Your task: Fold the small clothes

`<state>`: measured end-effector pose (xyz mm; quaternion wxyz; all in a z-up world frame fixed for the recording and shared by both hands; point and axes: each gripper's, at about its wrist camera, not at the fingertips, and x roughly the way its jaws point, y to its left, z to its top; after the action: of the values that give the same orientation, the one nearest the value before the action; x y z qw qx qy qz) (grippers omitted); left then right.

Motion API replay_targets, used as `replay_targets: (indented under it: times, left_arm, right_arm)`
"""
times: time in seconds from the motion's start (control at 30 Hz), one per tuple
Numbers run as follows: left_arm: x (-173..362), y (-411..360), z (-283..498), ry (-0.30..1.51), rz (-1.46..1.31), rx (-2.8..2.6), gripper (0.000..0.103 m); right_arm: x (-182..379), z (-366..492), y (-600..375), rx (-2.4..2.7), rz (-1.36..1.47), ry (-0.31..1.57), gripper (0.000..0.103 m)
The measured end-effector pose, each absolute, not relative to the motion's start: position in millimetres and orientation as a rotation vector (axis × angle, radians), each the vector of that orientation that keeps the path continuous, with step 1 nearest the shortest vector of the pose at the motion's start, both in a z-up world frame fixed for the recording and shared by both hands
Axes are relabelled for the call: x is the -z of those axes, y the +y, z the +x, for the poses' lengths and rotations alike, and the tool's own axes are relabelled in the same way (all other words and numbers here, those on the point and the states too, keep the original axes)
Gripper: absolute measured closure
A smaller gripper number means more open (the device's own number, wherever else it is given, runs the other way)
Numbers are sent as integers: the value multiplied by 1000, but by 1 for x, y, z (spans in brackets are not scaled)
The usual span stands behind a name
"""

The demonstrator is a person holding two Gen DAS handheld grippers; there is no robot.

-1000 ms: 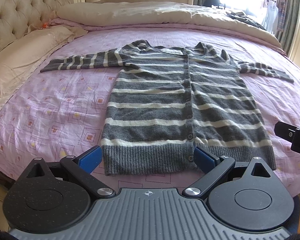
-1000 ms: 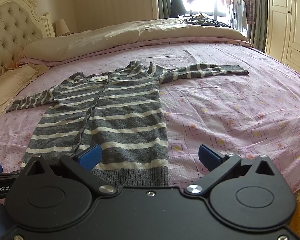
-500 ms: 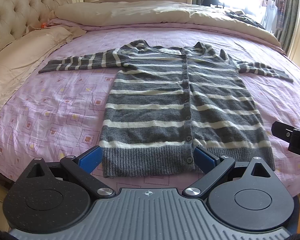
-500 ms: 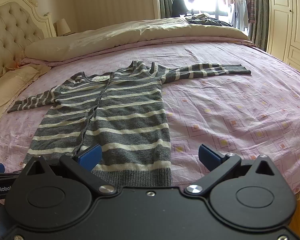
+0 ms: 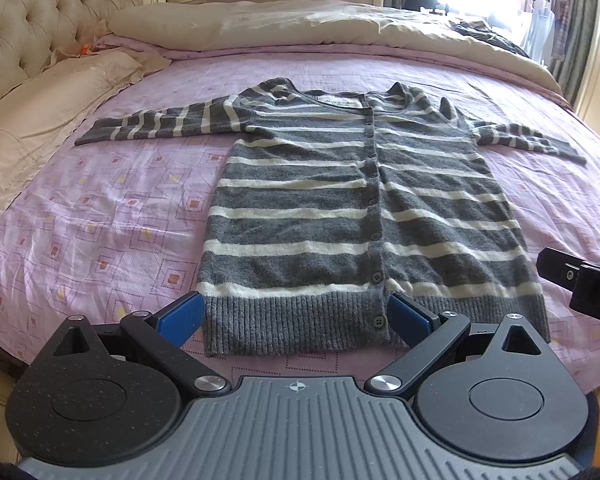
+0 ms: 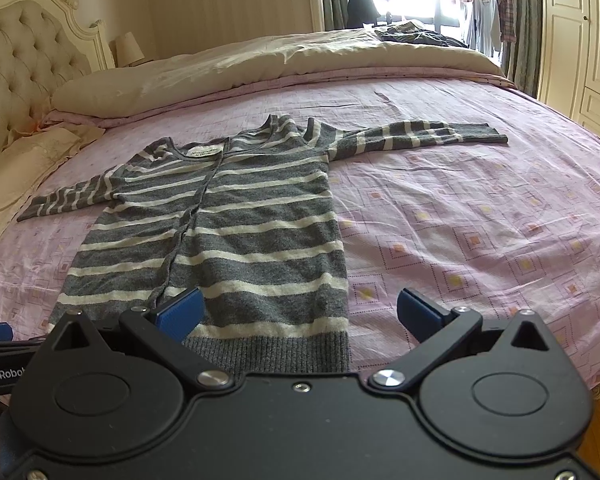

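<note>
A grey cardigan with white stripes [image 5: 332, 216] lies flat and buttoned on the pink bed, both sleeves spread out to the sides, collar at the far end. It also shows in the right wrist view [image 6: 228, 236]. My left gripper [image 5: 296, 316] is open and empty, hovering above the ribbed hem near the bed's front edge. My right gripper [image 6: 300, 314] is open and empty, above the hem's right corner. The right gripper's body [image 5: 584, 284] shows at the right edge of the left wrist view.
The pink patterned sheet [image 5: 112, 216] covers the bed. A beige duvet [image 5: 300, 24] lies rolled along the far side. A beige pillow [image 5: 40, 112] and tufted headboard [image 5: 28, 20] are at left. Dark clothes [image 6: 416, 36] lie on the duvet. A white wardrobe [image 6: 580, 40] stands at right.
Both grippers have drifted slightly, the left one a little to the left, so the cardigan sits a bit further right. Jaws stay open. The cardigan has not moved.
</note>
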<state>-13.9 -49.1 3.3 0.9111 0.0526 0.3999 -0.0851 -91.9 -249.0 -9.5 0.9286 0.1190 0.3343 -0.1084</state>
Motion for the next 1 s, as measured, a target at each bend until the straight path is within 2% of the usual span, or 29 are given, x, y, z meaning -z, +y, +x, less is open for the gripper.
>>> replay_targets:
  times: [0.7, 1.0]
  left_arm:
    - [1, -41, 1, 846, 101, 167, 4]
    - [3, -45, 24, 870, 150, 166, 4]
  right_arm:
    - [21, -79, -247, 201, 246, 734, 1]
    - [27, -56, -258, 143, 294, 815, 1]
